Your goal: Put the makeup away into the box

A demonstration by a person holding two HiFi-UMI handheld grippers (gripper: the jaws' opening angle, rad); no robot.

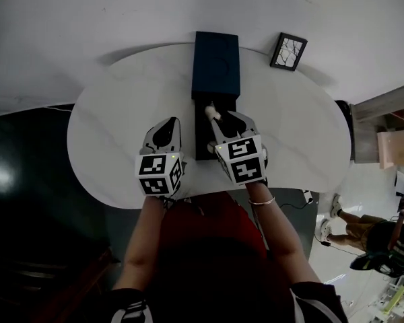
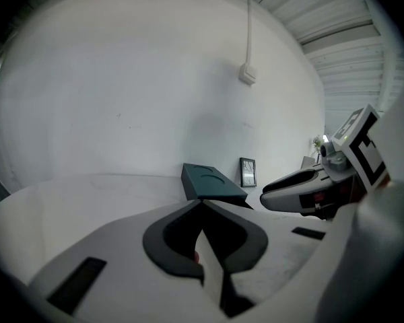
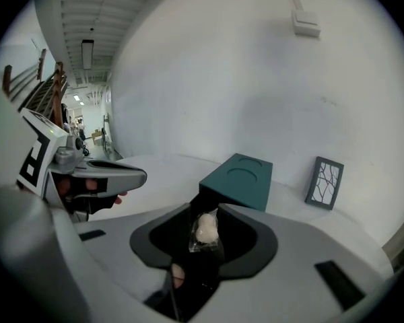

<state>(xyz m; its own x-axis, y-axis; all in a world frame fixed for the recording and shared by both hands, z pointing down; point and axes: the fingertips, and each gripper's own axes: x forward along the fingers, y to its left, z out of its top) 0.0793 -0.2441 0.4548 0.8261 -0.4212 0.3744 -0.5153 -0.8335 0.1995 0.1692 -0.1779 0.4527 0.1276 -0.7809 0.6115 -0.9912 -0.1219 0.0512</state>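
Right gripper point(image 1: 220, 119) pinches what looks like a pale makeup sponge point(image 3: 205, 229) in clear wrap, just over the open dark part of the teal box point(image 1: 215, 66) on the white table point(image 1: 121, 113), so stowing it remains, while the left gripper point(image 2: 203, 210) hangs closed and empty beside it.

The head camera is looking steeply down; both gripper cameras are peering closely along their fingers point(image 3: 293, 258), sharing the dark teal rectangular box point(image 3: 239, 179) beyond the fingertips.
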